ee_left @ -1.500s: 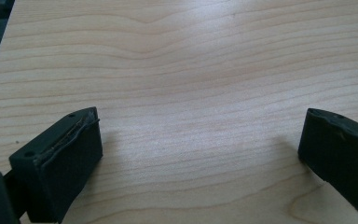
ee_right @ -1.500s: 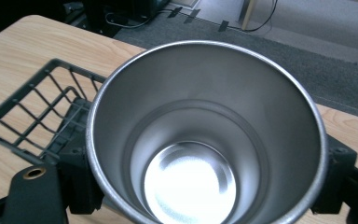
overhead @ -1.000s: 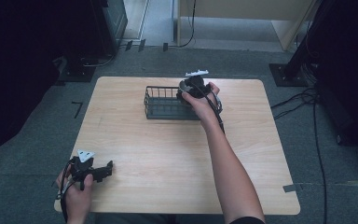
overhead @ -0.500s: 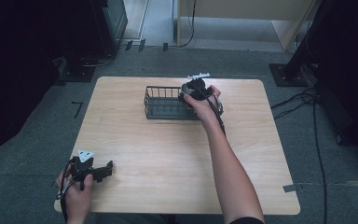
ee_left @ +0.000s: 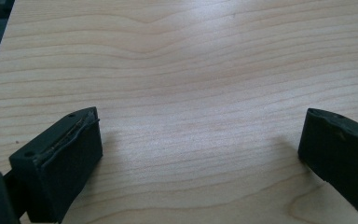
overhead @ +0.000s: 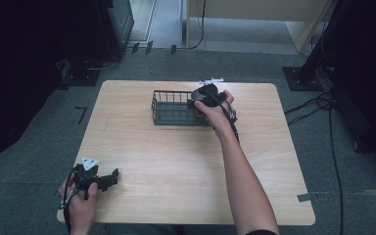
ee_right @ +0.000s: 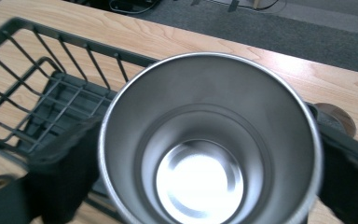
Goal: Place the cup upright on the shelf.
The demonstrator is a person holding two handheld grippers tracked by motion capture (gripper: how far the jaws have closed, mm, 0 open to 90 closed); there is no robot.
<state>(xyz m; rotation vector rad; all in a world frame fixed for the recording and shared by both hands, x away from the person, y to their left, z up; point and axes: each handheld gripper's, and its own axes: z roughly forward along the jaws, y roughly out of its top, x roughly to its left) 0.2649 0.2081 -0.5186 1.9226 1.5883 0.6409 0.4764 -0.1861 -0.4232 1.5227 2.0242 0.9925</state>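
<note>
Right now I am in the placing step, as I judge it: my right claw (overhead: 201,96) carries a steel cup (ee_right: 209,140) at the right end of the wire basket (overhead: 169,110), which stands toward the far side of the counter (overhead: 176,161). In the right gripper view the two black jaws press against the cup's sides, left and right, so the claw is clamped on it. The cup is upright, mouth toward the camera, and I look straight down into it.

The cup is plain brushed metal, round, with a thin bright rim and walls that narrow toward a shiny flat bottom. It is empty. A glare spot sits on the base. Behind it I see the basket's dark wires and its slatted floor, with most of the basket lying to the cup's left in that view.

I cannot tell whether the cup already rests on the basket floor or hangs just above it; the cup itself hides the contact.

The next move, I think, calls for lowering it straight down until it sits flat, keeping it clear of the near wire wall, and only then spreading the jaws.

My left claw (overhead: 108,179) rests low at the near left corner of the counter, jaws wide apart with nothing between them but bare wood.
</note>
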